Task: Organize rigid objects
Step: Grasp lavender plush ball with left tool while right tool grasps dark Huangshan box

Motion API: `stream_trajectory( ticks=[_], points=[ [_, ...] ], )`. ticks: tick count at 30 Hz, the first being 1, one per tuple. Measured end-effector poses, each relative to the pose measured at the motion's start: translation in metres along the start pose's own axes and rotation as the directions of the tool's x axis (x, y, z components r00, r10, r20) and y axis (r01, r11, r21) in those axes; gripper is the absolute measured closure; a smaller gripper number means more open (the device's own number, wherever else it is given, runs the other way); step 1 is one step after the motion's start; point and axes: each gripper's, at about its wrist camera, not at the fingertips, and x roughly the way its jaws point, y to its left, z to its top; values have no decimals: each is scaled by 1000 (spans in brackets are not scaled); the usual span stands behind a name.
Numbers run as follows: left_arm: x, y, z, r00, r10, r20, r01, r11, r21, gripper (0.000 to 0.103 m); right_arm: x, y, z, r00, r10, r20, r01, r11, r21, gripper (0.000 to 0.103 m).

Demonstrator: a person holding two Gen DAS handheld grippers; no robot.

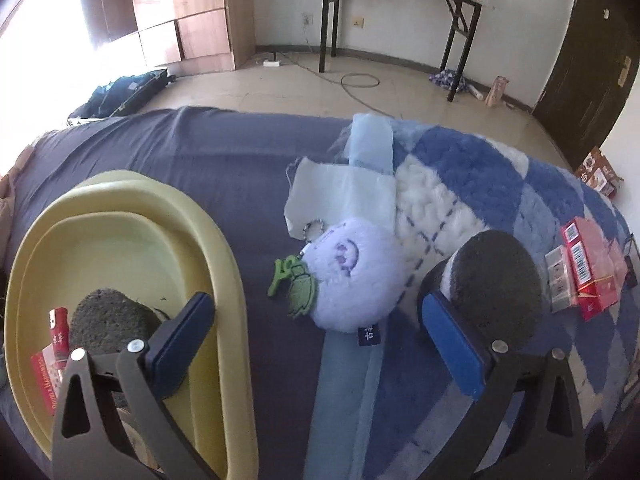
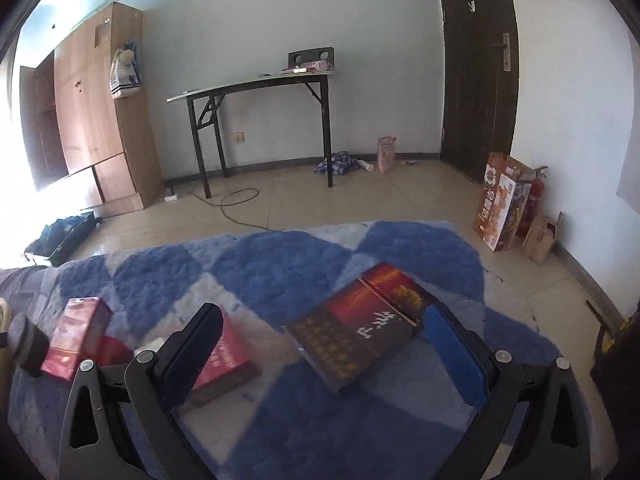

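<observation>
A: Rigid objects are what is to be sorted here, and several are seen already in the yellow basin [image 1: 224, 264]: a grey stone [image 1: 108, 320] and a red carton [image 1: 58, 326] lie just past the left-hand finger of the left gripper [image 1: 316, 344].

B: And between that gripper's fingers?

A: Nothing is held; the jaws are spread wide. A lilac plush keyring [image 1: 356, 276] lies in the gap but is not touched. A second grey stone [image 1: 492, 284] is found just beyond the right-hand finger.

B: The right gripper [image 2: 332, 352]?

A: It too is spread wide and empty. A dark flat box [image 2: 360, 328] lies ahead of the gap, its far corner near the blue right-hand pad. A red box [image 2: 228, 360] is partly hidden behind the left-hand finger, and another red carton [image 2: 76, 336] stands further out on that side.

B: How should the next pick be done well?

A: The dark box is probably best taken across its narrow width, so the wrist would need to be aligned with its long edge. The soft blanket [image 2: 280, 272] may let the box sink, so the pads should be lowered evenly before being closed.
</observation>
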Motion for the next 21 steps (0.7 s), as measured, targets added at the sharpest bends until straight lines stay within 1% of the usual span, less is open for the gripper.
stream_trajectory(
  ticks=[2,3,5,8,9,10,11,12,13,14,15,16,17,18,19,21],
  points=[
    [2,-7,1,999,34,1,-34,999,17,1,15,-8,0,1000,-12,-21,13,999,31,0],
    [1,-9,2,999,39,7,-39,999,22,1,22,-12,1,999,3,-34,-2,998,55,0],
    [1,-13,3,1000,19,20,-19,1000,13,1,35,-22,1,997,48,-60,-41,994,100,0],
    [2,-16,3,1000,-20,23,20,1000,-1,3,53,-41,1,993,45,-109,-25,984,177,0],
    [3,-16,3,999,-38,18,38,999,-8,9,54,-44,3,993,49,-111,-26,980,196,0],
    [3,-16,3,998,-54,16,55,998,-18,12,53,-48,8,993,49,-109,-25,977,212,0],
    [4,-16,4,997,-73,17,73,997,-27,18,51,-50,12,994,42,-100,-18,974,225,0],
    [6,-15,3,996,-93,16,94,995,-34,21,49,-50,13,995,36,-95,-13,974,226,0],
    [8,-15,3,995,-98,9,98,995,-35,24,51,-45,13,994,30,-100,-9,978,207,0],
    [10,-15,3,995,-99,-2,99,994,-35,37,52,-42,12,994,26,-109,-5,982,191,0],
    [12,-16,1,996,-91,-18,90,995,-34,46,54,-39,11,993,21,-118,0,984,178,0],
    [14,-15,0,998,-65,-22,65,998,-27,51,56,-38,11,992,13,-127,8,986,166,1],
    [15,-14,0,999,-49,-18,49,999,-22,57,60,-36,10,992,11,-126,9,987,161,3],
    [13,-13,-1,998,-64,-18,64,997,-32,57,59,-36,10,993,19,-119,0,987,158,12],
    [11,-9,0,997,-80,-14,79,996,-47,58,58,-37,9,993,50,-103,-33,987,160,20],
    [4,-7,0,995,-97,4,97,994,-43,58,57,-39,7,993,78,-90,-62,984,169,28]
  ],
)
